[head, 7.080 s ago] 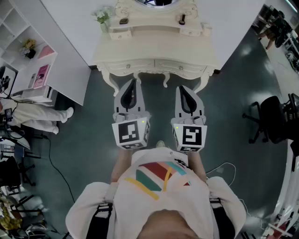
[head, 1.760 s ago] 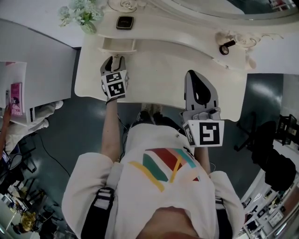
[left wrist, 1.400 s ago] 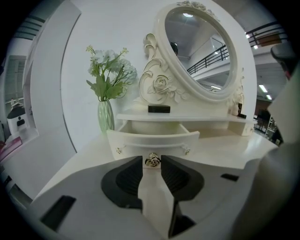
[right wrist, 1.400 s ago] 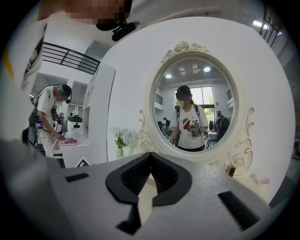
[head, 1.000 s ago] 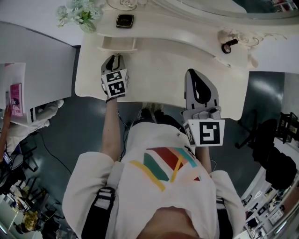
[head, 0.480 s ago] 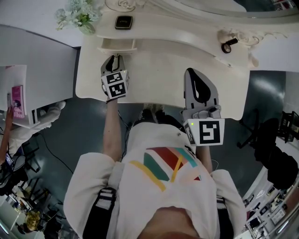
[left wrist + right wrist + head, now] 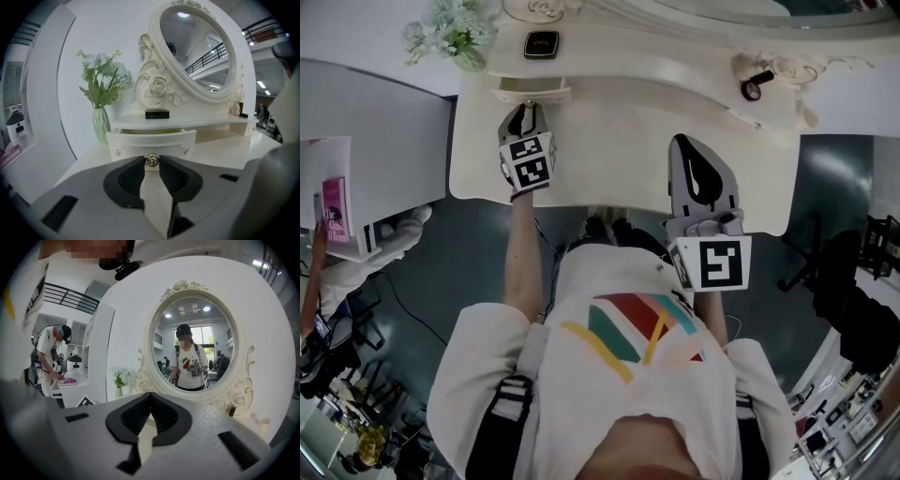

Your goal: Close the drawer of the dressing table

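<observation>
The cream dressing table (image 7: 619, 131) has a small drawer (image 7: 532, 92) under its left shelf, pulled out a little. In the left gripper view the curved drawer front (image 7: 136, 140) is close ahead, with a gold knob (image 7: 151, 160) at its middle. My left gripper (image 7: 525, 108) (image 7: 151, 159) has its jaw tips closed on that knob. My right gripper (image 7: 698, 142) (image 7: 151, 394) hovers over the right part of the tabletop, shut with nothing in it, and faces the oval mirror (image 7: 194, 350).
A vase of flowers (image 7: 450, 33) (image 7: 101, 124) stands left of the drawer. A black box (image 7: 541, 43) (image 7: 157, 114) lies on the shelf above it. A small black item (image 7: 752, 89) sits at the table's back right. White shelving (image 7: 337, 197) is on the left and an office chair (image 7: 853, 309) on the right.
My left gripper has edged slightly toward the drawer front, still at the knob. The right gripper has stayed where it was. Seven seconds ago both grippers were in front of the table.
</observation>
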Demonstrator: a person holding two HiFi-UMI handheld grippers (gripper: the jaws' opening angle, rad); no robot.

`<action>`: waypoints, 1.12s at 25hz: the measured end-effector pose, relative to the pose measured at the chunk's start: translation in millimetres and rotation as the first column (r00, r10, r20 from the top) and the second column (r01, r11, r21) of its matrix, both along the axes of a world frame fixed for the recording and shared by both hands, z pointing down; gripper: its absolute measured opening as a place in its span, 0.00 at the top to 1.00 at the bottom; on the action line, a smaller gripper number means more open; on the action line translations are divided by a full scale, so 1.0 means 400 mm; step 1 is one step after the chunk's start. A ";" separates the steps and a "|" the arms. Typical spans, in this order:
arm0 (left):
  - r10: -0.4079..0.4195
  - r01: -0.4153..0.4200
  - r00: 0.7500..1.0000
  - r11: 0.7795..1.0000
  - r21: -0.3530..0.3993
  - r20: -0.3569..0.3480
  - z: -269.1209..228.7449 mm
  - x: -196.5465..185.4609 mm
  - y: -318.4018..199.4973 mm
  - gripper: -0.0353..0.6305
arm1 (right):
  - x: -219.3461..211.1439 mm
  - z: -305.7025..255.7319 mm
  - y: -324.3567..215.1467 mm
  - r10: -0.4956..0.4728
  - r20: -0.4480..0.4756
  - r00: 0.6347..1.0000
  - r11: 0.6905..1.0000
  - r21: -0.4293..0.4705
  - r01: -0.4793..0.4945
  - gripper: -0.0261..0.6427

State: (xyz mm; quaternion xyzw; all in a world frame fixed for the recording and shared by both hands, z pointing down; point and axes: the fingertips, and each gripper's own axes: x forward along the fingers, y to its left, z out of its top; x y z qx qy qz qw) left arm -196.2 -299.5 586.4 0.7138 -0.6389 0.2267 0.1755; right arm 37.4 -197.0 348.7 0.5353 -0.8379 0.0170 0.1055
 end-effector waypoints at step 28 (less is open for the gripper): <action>0.029 -0.029 0.999 0.999 -0.019 0.025 0.025 0.005 -0.080 0.81 | 0.031 0.027 -0.030 0.048 -0.010 0.999 0.998 -0.030 -0.048 0.96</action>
